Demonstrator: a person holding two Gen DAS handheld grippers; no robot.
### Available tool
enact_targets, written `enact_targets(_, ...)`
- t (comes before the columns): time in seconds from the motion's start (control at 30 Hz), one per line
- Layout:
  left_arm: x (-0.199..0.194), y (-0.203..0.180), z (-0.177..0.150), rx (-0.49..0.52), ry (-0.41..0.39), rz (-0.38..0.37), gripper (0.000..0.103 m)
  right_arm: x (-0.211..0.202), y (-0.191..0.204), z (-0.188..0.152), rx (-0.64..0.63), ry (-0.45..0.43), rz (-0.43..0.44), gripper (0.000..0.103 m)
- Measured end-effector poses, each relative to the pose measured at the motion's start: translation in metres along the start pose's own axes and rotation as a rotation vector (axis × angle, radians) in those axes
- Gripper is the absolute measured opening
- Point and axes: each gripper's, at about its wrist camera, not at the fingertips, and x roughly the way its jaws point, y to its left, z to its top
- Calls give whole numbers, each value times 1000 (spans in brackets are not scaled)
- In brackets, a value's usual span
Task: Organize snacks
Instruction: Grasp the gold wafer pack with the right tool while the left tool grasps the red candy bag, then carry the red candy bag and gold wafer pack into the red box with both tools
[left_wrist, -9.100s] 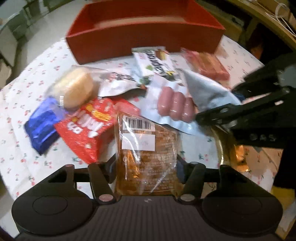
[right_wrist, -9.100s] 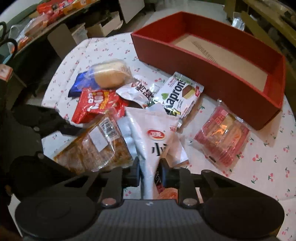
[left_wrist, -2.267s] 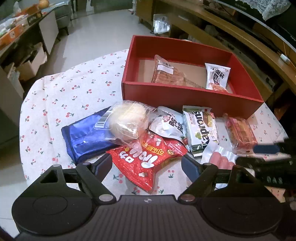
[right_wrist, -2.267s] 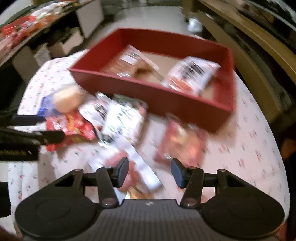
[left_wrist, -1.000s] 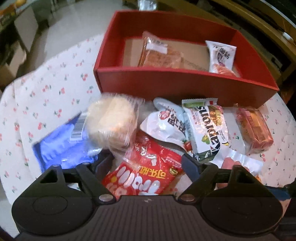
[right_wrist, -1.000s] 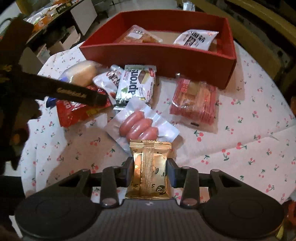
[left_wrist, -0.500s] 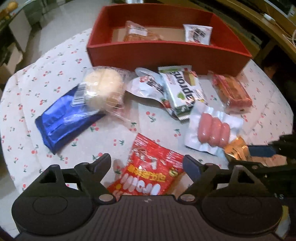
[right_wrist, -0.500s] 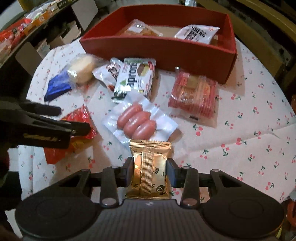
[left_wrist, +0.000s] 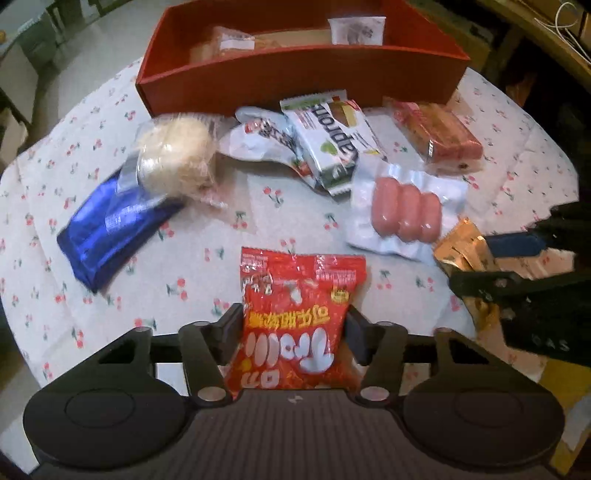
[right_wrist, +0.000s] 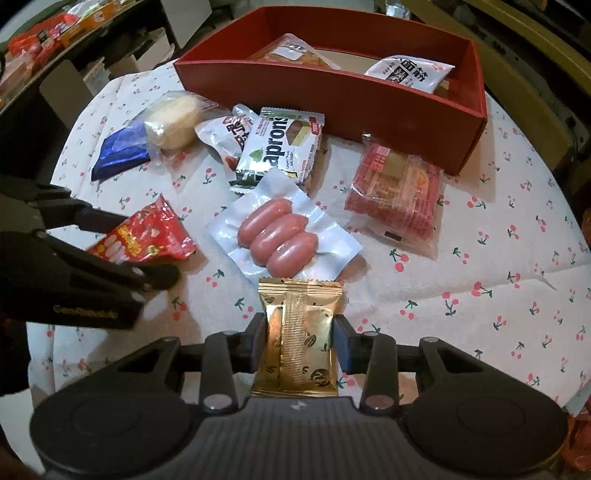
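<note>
My left gripper (left_wrist: 293, 334) is shut on a red snack bag (left_wrist: 295, 314), held above the near table; the bag also shows in the right wrist view (right_wrist: 144, 236). My right gripper (right_wrist: 299, 341) is shut on a gold snack packet (right_wrist: 297, 339), seen in the left wrist view (left_wrist: 465, 254) too. The red box (right_wrist: 332, 92) stands at the far side with a brown bread pack (right_wrist: 291, 50) and a white packet (right_wrist: 408, 75) inside. On the cloth lie a sausage pack (right_wrist: 277, 236), a green wafer pack (right_wrist: 280, 147), a red cracker pack (right_wrist: 399, 192), a bun (right_wrist: 173, 118) and a blue bag (right_wrist: 120, 151).
A small white pouch (right_wrist: 225, 133) lies between the bun and the wafer pack. The round table has a cherry-print cloth (right_wrist: 480, 295). Shelves with goods (right_wrist: 44, 33) stand at the far left, wooden furniture (right_wrist: 535, 44) at the right.
My left gripper has closed on the red snack bag and lifted it toward me. My right gripper keeps its hold on the gold packet, nearly still.
</note>
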Motion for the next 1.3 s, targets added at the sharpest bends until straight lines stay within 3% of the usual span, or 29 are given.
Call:
enact_targets(0.17,-5,-1,-7,-27,-10,20,60,-8,0,0,6,-30,11,53)
enact_targets(0.37,-24,3,-1,-87,-71,-12,59,-22,-1,4,25,-79,34,53)
enact_targets(1.3,-37,6,85,-175,-246,5,59,-40,-33,89,146,-265,23,53)
